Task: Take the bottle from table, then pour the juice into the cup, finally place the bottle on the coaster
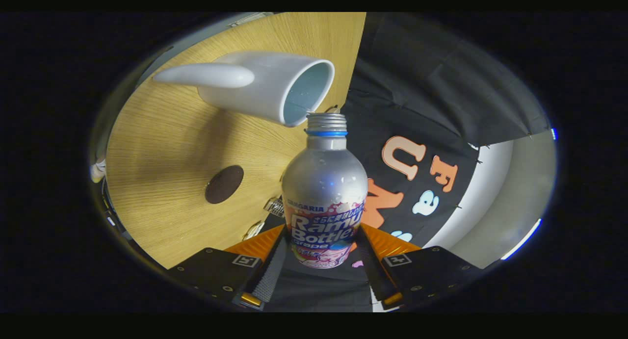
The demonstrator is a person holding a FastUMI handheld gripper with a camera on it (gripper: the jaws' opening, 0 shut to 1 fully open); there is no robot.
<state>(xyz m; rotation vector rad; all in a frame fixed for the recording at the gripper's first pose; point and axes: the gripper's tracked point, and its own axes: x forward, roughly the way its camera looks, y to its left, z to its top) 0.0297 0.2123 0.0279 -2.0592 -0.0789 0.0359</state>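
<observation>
Gripper (321, 253) at lower centre clamps the bottle (324, 192) between both fingers, its open mouth at the cup (274, 86) rim upper centre, coaster (224, 184) centre-left on the table (162, 147).

A light wood-grain counter (162, 182) is filling one side of the tilted scene, its grain lines catching soft light. Black cloth (417, 98) is hanging as the booth's wall beside it. Beyond the cloth, a pale surface (515, 192), possibly floor, is showing a bright strip of light (522, 240).
</observation>
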